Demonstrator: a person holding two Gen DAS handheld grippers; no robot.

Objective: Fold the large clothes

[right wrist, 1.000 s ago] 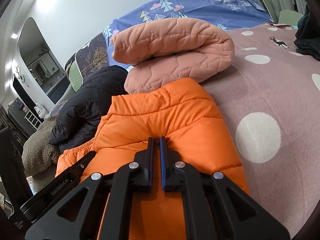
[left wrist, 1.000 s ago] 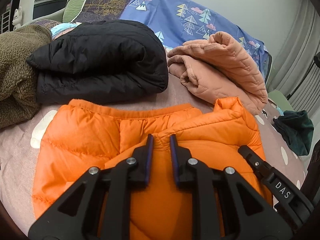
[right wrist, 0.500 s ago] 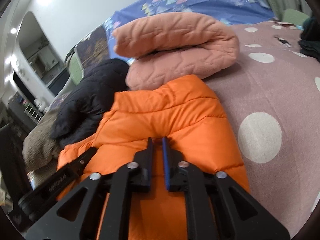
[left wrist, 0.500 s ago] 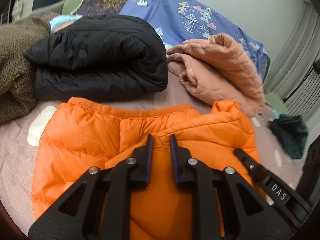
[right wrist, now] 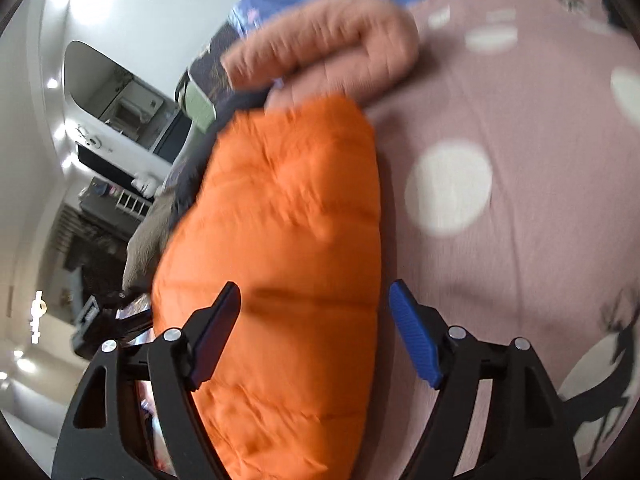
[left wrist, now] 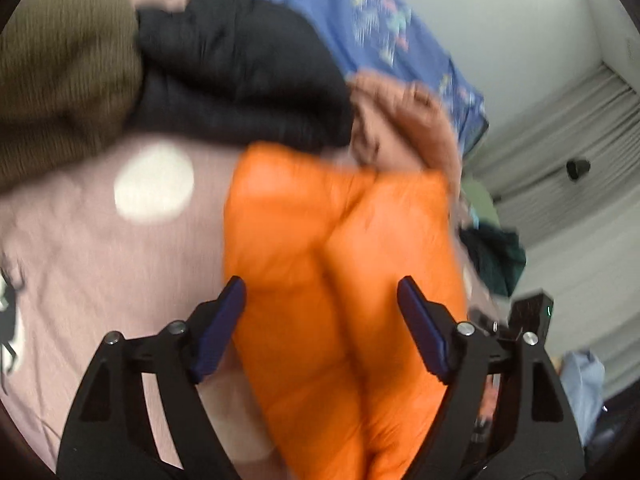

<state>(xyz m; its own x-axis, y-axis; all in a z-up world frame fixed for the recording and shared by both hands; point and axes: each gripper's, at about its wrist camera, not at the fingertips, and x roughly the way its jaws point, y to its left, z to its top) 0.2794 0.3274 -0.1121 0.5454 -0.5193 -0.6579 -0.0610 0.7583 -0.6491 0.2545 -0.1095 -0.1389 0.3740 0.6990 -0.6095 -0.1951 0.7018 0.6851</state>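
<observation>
A folded orange puffer jacket (left wrist: 340, 264) lies on the pink dotted bedsheet (left wrist: 100, 248). My left gripper (left wrist: 320, 292) hangs over its near end, jaws opening wide, pads clear of the fabric. In the right wrist view the same orange jacket (right wrist: 280, 232) fills the middle. My right gripper (right wrist: 314, 296) is above it with jaws opening, the fabric between the pads but not pressed. Both views are motion-blurred.
Behind the orange jacket sit a folded black jacket (left wrist: 240, 80), a salmon quilted garment (left wrist: 404, 120) and a brown fleece (left wrist: 60, 72). A blue patterned quilt (left wrist: 368, 24) lies at the back and dark green cloth (left wrist: 496, 256) at the right. The sheet (right wrist: 520, 200) spreads rightward.
Both grippers let go of the orange jacket and their jaws spread wide. Both cameras swung and rolled, the left toward the jacket's left edge, the right toward its right edge.
</observation>
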